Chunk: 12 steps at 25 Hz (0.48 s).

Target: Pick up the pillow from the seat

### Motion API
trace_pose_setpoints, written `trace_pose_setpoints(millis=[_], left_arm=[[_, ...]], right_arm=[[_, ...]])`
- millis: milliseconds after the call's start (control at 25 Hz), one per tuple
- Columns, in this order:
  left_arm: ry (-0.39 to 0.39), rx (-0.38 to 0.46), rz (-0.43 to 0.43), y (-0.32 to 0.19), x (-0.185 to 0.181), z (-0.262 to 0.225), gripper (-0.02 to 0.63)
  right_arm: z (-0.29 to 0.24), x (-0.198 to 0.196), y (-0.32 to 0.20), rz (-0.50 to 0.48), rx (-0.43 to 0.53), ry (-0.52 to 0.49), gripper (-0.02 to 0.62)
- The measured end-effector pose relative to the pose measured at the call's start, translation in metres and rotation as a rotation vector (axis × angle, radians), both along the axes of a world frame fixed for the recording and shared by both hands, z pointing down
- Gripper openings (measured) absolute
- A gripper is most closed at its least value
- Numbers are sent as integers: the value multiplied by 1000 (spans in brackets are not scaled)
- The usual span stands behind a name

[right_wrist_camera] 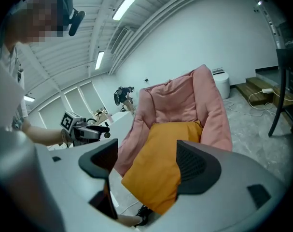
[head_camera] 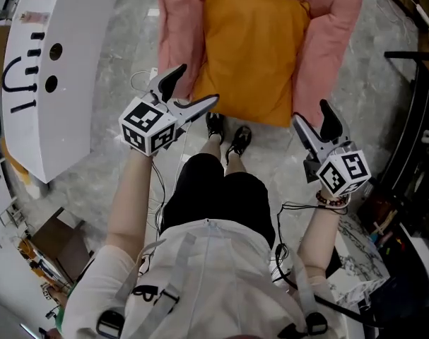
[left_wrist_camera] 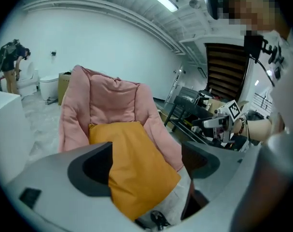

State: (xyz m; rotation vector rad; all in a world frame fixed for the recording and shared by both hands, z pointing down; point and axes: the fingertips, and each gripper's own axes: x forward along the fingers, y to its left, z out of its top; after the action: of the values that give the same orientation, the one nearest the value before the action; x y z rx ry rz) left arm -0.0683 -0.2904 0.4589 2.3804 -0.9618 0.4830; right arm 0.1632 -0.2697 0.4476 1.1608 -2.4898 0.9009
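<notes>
An orange pillow (head_camera: 249, 55) lies on the seat of a pink padded chair (head_camera: 327, 41), its front edge hanging over the seat's lip. My left gripper (head_camera: 198, 85) hovers by the pillow's near left corner, jaws open and empty. My right gripper (head_camera: 311, 111) is just off the near right corner, also open with nothing between its fingers. In the left gripper view the pillow (left_wrist_camera: 136, 163) shows between the wide jaws, with the right gripper (left_wrist_camera: 218, 122) beyond. The right gripper view frames the pillow (right_wrist_camera: 160, 168) the same way, the left gripper (right_wrist_camera: 86, 129) off to the side.
The person's black shoes (head_camera: 228, 136) stand right in front of the chair. A large white curved body (head_camera: 51, 69) lies at left, with a cardboard box (head_camera: 51, 239) below it. A black metal rack (head_camera: 412, 119) and clutter line the right. The floor is grey marble.
</notes>
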Motion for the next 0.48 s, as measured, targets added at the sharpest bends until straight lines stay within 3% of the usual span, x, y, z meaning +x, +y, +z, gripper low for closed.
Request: trace_pose_setpoints(millis=[480], left_arm=[[35,-163,41,-45,4,95,477]], right_arm=[[91,11,-40,47,-96,59,377]])
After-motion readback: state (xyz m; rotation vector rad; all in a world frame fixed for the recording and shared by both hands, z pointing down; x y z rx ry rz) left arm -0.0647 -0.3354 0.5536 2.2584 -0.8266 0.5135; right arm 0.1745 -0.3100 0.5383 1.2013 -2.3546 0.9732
